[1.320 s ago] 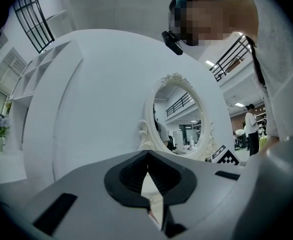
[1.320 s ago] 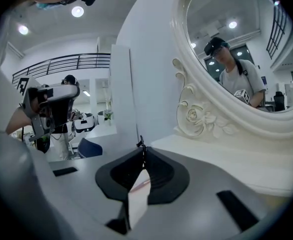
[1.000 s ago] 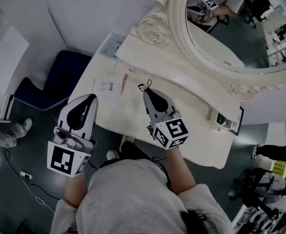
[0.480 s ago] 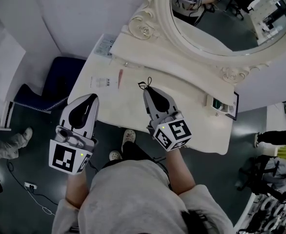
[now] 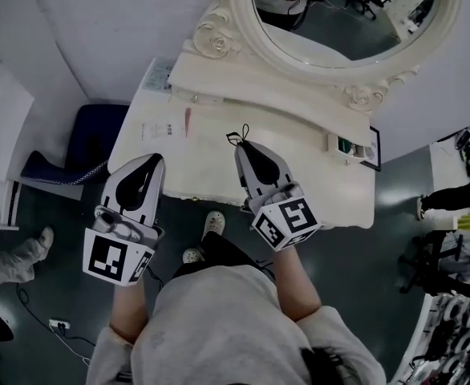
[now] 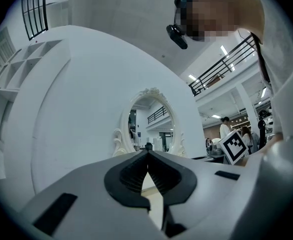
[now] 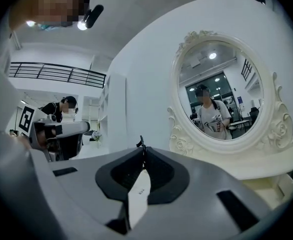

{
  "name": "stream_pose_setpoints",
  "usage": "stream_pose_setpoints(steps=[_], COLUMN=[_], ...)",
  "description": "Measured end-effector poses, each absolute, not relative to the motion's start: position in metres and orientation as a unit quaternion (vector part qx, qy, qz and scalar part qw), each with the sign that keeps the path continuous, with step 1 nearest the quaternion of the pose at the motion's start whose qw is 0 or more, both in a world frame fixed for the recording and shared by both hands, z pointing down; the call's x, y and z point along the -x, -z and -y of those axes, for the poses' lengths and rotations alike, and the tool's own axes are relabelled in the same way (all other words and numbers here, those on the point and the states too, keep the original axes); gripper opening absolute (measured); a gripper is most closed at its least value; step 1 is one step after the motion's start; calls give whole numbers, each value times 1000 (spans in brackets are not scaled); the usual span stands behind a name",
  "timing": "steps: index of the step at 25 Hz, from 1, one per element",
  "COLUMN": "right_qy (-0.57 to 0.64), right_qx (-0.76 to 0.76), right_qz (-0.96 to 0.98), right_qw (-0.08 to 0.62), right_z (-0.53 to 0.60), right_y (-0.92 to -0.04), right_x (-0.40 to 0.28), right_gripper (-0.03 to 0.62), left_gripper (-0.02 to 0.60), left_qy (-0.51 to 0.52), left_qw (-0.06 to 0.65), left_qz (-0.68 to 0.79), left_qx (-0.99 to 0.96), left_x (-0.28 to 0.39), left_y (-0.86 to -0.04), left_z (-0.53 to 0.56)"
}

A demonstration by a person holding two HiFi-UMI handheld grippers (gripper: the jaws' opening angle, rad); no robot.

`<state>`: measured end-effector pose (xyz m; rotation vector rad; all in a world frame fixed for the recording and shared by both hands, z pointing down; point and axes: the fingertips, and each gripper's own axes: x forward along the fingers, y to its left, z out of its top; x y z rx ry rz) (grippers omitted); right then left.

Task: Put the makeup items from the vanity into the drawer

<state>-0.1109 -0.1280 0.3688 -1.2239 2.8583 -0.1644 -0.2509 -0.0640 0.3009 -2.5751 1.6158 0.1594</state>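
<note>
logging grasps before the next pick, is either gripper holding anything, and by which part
The right gripper pinches a small black looped cord at its jaw tips; what it belongs to cannot be told. The left gripper holds nothing.

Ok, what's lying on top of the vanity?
A slim pink stick, a white card beside it, a leaflet at the back-left corner and a small box at the right end. The right gripper hides part of the middle.

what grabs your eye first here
The ornate oval mirror fills the top of the head view, above the cream vanity. Below, the left gripper and right gripper are held near its front edge, both shut, a small black loop pinched in the right one's tips.
</note>
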Motion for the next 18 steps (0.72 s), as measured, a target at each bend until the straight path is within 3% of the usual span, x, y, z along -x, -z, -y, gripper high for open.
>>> stream_pose_setpoints(steps=[18], right_qy=[30], right_qx=[432], right_qz=[-900], right_qw=[46], right_z=[109], right_y=[-342], right_x=[59], right_gripper=[32], left_gripper=[15], left_qy=[-63], left_qw=[65], left_qz=[-491], left_qx=[867], left_x=[205], left_y=[-282], left_z=[63])
